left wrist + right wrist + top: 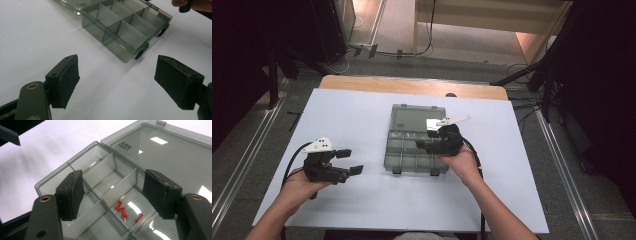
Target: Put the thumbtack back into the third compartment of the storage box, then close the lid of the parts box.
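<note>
smoky clear plastic compartment box (416,142), long axis running away from the person, lid flat open at the far end, three red pushpins (124,213) in one compartment, right gripper (113,195) jaws released above them, left gripper (117,82) jaws wide apart over the white surface (362,200)

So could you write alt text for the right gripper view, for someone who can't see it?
Three red pushpins lie in one compartment of an open, smoky clear plastic organizer box, seen between the two open black jaws of the right hand-held gripper, which hold nothing. The box's lid lies flat behind it on a white tabletop.
</note>
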A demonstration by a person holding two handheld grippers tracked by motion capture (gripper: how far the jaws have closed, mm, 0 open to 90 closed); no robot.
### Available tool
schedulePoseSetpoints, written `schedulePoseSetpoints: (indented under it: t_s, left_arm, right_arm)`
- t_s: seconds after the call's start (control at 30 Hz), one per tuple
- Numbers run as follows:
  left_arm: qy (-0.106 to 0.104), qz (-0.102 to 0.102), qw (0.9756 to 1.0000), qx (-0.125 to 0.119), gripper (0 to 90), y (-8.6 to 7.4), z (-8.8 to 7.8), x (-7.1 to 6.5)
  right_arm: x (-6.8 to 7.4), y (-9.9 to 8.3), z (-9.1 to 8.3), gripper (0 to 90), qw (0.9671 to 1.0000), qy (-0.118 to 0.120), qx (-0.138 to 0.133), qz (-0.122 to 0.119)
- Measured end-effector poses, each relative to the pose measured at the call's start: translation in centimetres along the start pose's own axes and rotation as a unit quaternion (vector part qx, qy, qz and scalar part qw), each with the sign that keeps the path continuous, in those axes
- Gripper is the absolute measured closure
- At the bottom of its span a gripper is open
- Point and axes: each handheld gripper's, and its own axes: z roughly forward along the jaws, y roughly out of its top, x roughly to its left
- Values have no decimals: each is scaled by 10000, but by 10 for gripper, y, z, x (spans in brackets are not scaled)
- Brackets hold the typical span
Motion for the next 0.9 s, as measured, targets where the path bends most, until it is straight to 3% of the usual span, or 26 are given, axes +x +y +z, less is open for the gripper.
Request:
schedulePoseSetpoints:
  t_s: [0.27, 0.9]
  left_arm:
    - [15, 24, 10000, 9, 194, 1, 1, 2]
    - [-45, 71, 10000, -16, 194, 7, 8, 4]
  right_arm:
    - [-3, -1, -7, 293, 9999, -69, -82, -33]
    - [-10, -10, -29, 273, 9996, -68, -222, 181]
